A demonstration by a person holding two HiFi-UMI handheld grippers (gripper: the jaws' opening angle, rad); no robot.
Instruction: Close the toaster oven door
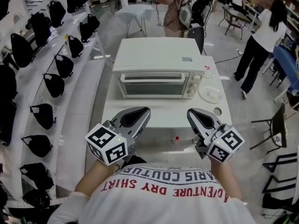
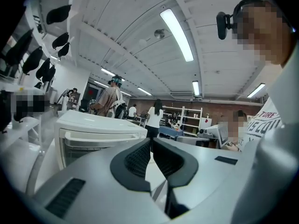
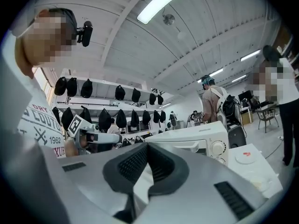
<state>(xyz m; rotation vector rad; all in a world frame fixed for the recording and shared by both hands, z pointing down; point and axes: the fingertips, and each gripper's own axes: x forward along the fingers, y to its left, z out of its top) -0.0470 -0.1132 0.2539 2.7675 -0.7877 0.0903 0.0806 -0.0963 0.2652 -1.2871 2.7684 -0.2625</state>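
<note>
The left gripper [image 1: 140,113], jaws pressed together on nothing, hovers over the near edge of the desk [image 1: 163,120], well back from the white toaster oven [image 1: 156,55] at the desk's far middle. Its windowed door [image 1: 152,87] stands upright, flush with the front, handle along the top, so the closing looks done, with nothing left. The right gripper [image 1: 196,115] hangs likewise, jaws together and empty.

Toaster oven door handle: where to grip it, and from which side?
Probably best to grip the handle at its middle, from the front, the person's side, jaws above and below. It is a long horizontal bar across the top of the closed door; the knobs sit to its right.
</note>
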